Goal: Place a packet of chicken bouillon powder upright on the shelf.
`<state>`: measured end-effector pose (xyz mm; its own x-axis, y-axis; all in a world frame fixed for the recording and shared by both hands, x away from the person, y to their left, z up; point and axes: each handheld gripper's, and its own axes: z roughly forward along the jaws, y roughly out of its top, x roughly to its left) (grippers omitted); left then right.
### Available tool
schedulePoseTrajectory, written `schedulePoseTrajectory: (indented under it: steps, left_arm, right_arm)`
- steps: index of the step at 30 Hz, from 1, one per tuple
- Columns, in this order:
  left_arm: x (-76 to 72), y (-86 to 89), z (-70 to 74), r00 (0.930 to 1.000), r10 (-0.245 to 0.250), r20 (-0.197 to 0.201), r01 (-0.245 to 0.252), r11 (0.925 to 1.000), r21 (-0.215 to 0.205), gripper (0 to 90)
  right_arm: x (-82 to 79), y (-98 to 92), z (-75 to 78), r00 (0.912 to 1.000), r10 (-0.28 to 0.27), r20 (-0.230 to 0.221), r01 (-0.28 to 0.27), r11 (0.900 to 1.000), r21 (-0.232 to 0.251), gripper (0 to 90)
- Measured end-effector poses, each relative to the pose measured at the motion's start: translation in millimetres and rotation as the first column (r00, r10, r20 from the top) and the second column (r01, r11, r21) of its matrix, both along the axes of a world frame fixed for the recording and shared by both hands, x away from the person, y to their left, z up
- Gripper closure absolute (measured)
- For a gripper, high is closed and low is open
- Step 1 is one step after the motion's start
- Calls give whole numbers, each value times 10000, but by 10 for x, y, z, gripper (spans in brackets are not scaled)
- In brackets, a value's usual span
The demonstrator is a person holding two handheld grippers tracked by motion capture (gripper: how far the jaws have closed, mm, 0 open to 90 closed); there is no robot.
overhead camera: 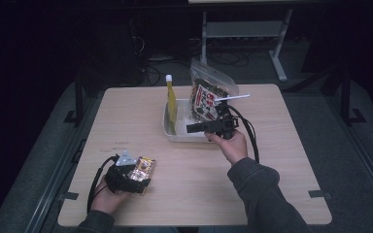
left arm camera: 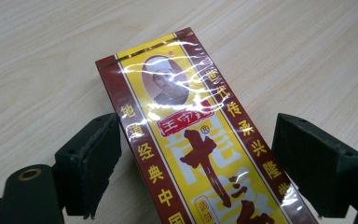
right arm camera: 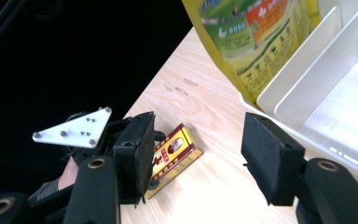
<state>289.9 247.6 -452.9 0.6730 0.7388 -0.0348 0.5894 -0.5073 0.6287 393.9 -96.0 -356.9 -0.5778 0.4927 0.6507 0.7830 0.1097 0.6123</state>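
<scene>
The packet (overhead camera: pixel 143 168) lies flat on the wooden surface (overhead camera: pixel 281 145) near the front-left corner. Its long axis runs diagonally, with the far end angled away from the front edge toward the right side. It's a slim, glossy rectangular box wrapped in shiny film: yellow middle panel, dark red borders, thin gold stripe across the top. There's a small oval portrait near the top, a red banner with yellow Chinese characters under it, then big dark red characters down the centre. Yellow characters also run down both red side strips. I can't read them well enough to name a brand.

The left claw (left arm camera: pixel 196 163) straddles the near end of the packet. Its pads sit either side and clear of it, so it's released.

The right claw (right arm camera: pixel 196 154) hangs spread wide with nothing in it, beside the front edge of the white tray (overhead camera: pixel 187 137) in the middle of the surface. A yellow pouch (overhead camera: pixel 172 104) with a white cap and a clear bag (overhead camera: pixel 206 97) with a red-and-white label stand in that tray.
</scene>
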Motion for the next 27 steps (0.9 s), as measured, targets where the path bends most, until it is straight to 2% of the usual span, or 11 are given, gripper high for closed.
schedulePoseTrajectory:
  steps: [4,10,15,19,27]
  left_arm:
    - [0,-11,-12,9999,-82,-143,82,10000,5,170]
    - [-5,-49,-3,9991,-357,-211,361,9992,160,258]
    - [-6,-38,2,9986,-423,-303,426,9990,114,303]
    - [-5,-36,8,9985,-425,-351,430,9990,138,315]
    - [-1,-45,26,9985,-416,-366,428,9986,322,322]
  right_arm:
    - [-43,6,-65,9997,181,-154,-180,9998,17,416]
    - [-97,22,-153,9989,399,-266,-399,9992,7,411]
    - [-139,79,-236,9981,550,-268,-561,9976,-404,400]
    - [-159,133,-286,9968,748,-273,-764,9950,-637,395]
    - [-175,187,-334,9951,941,-298,-961,9925,-761,398]
